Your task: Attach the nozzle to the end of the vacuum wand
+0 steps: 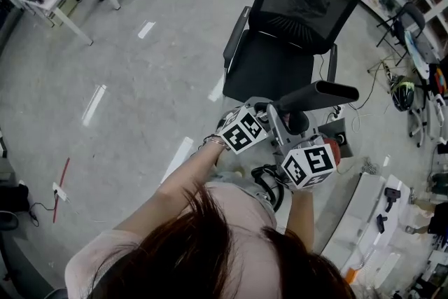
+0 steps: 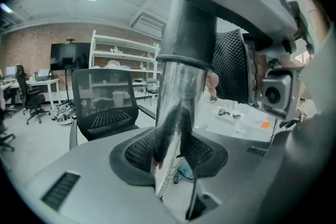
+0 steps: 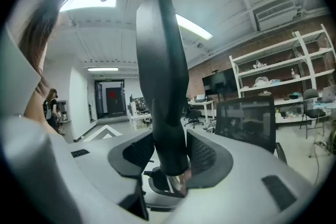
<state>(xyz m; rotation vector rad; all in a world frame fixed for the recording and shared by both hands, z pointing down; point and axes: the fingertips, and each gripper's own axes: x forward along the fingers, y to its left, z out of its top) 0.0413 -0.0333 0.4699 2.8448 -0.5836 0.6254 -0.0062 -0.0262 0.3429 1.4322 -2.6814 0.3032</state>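
Nozzle (image 3: 160, 60) stands clamped between the right gripper (image 3: 170, 157) fingers (image 3: 210, 157), its base at the wand (image 3: 176, 181) end. The left gripper (image 2: 170, 152) clamps the wand near that end, axes in line; seating should need a push along them.

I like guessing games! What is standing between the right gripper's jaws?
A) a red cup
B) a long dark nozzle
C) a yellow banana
B: in the right gripper view, the long dark nozzle stands between the two pads of the right gripper.
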